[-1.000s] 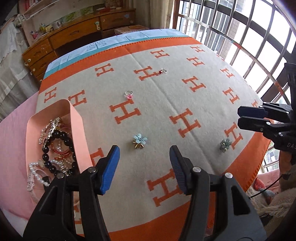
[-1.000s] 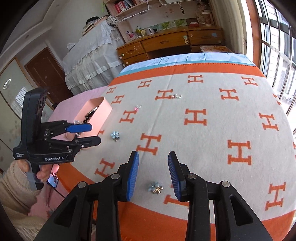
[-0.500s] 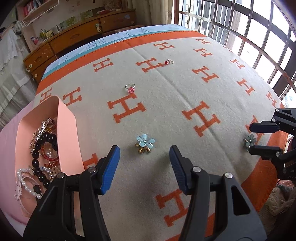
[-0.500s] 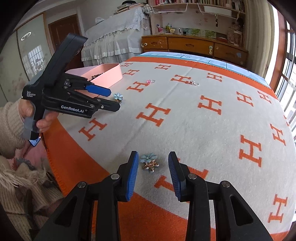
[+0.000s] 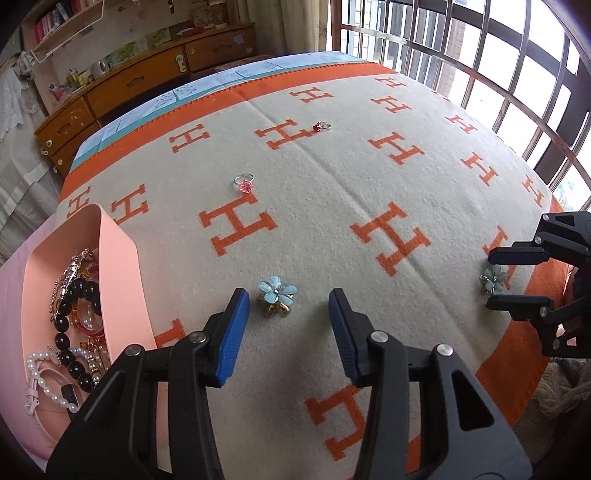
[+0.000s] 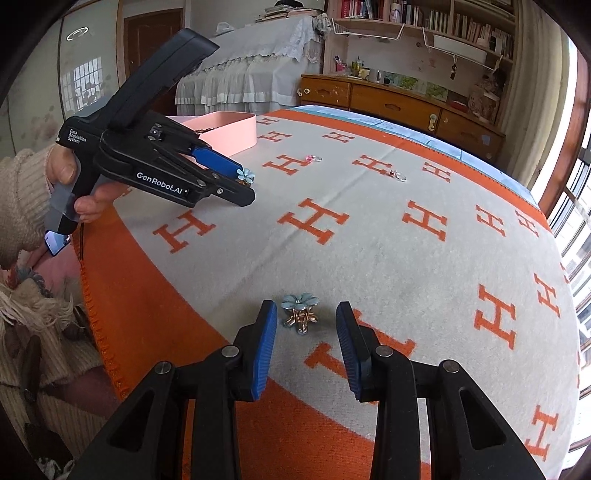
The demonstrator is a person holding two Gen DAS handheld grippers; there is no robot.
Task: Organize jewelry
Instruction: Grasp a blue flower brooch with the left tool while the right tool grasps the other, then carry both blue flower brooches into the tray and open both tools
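Two flower clips on blanket (image 5: pixel 332 206): I see left gripper (image 5: pixel 288 306) narrowing around near flower clip (image 5: pixel 276 298), apparently untouched; right gripper (image 6: pixel 306 321) apart, straddling far flower clip (image 6: pixel 299 312).

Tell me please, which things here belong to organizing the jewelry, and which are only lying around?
Belong to the job:
- left flower clip
- right flower clip
- pink ring
- red ring
- pink tray holding bracelets
- left tool, right tool, both open

Just lying about:
- blanket
- dresser
- bookshelf
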